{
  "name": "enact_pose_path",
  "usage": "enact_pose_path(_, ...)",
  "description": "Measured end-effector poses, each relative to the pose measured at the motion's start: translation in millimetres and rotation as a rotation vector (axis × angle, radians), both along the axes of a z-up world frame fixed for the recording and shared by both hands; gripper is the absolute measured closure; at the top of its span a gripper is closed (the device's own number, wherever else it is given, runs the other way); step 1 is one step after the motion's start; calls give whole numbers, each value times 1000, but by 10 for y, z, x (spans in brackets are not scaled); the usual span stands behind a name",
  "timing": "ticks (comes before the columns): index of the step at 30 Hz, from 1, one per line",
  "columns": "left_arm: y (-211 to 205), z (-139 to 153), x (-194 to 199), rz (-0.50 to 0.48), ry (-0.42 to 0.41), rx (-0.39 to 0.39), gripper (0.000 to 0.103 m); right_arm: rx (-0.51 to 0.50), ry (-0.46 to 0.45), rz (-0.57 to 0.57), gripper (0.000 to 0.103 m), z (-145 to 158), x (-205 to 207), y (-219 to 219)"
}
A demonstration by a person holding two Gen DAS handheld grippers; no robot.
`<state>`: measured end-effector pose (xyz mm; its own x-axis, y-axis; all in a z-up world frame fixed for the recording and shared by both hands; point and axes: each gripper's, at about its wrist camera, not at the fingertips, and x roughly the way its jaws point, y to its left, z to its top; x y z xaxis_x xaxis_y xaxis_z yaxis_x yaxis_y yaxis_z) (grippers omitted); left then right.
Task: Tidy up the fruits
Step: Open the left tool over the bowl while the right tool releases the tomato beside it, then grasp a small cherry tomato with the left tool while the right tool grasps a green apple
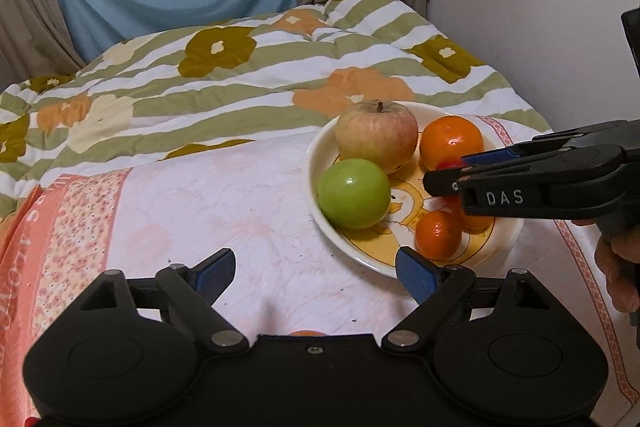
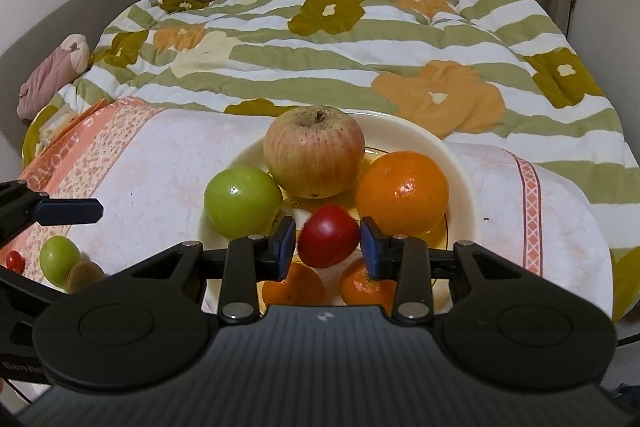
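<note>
a: the plate (image 2: 460,163) on the bed is seen well filled: a big apple (image 2: 314,151), a green fruit (image 2: 242,201), an orange (image 2: 402,193) and two small mandarins (image 1: 438,235).

b: and the red fruit (image 2: 329,235)? it is framed by the right claw (image 2: 329,247), jaws parted, pads clear of it, so it looks set down on the plate.

a: left claw (image 1: 316,277) is held wide, nothing in it.

b: still left: a small green fruit (image 2: 60,257), a tiny red one (image 2: 15,261) and a brown one (image 2: 84,275) are seen off the plate.
</note>
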<state>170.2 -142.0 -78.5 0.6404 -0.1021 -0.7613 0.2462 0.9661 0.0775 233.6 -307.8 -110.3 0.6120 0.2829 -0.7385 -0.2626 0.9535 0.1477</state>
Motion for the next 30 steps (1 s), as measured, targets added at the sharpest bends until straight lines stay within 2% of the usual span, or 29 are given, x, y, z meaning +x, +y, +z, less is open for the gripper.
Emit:
enact_pose_path(1, 5, 11, -13, 2, -5, 2, 13, -3, -1, -1, 16, 5, -11, 3)
enact_pose_path(3, 25, 28, -44, 6, -18, 14, 10, 0, -29, -22, 5, 48, -85, -13)
enact_pose_path(4, 35, 39, -64, 8, -24, 19, 10, 6, -36, -26, 3, 70, -116, -19)
enact_pose_path(14, 170, 284, -282, 7, -75, -15, 10, -13, -69, -96, 3, 379, -460, -30)
enact_pose_path(16, 199, 348, -336, 9, -89, -24, 10, -12, -66, -114, 0, 443, -531, -33)
enact_pose_path(21, 262, 493, -517, 32, -141, -14, 0, -37, -66, -164, 0, 591, -730, -7)
enact_pose_path(24, 325, 543, -619, 41, -158, 3, 0, -52, -82, -186, 0, 682, -869, 35)
enact_pose_path(30, 564, 643, -832, 42, -170, -10, 0, -33, -100, -206, 0, 838, -1124, 180)
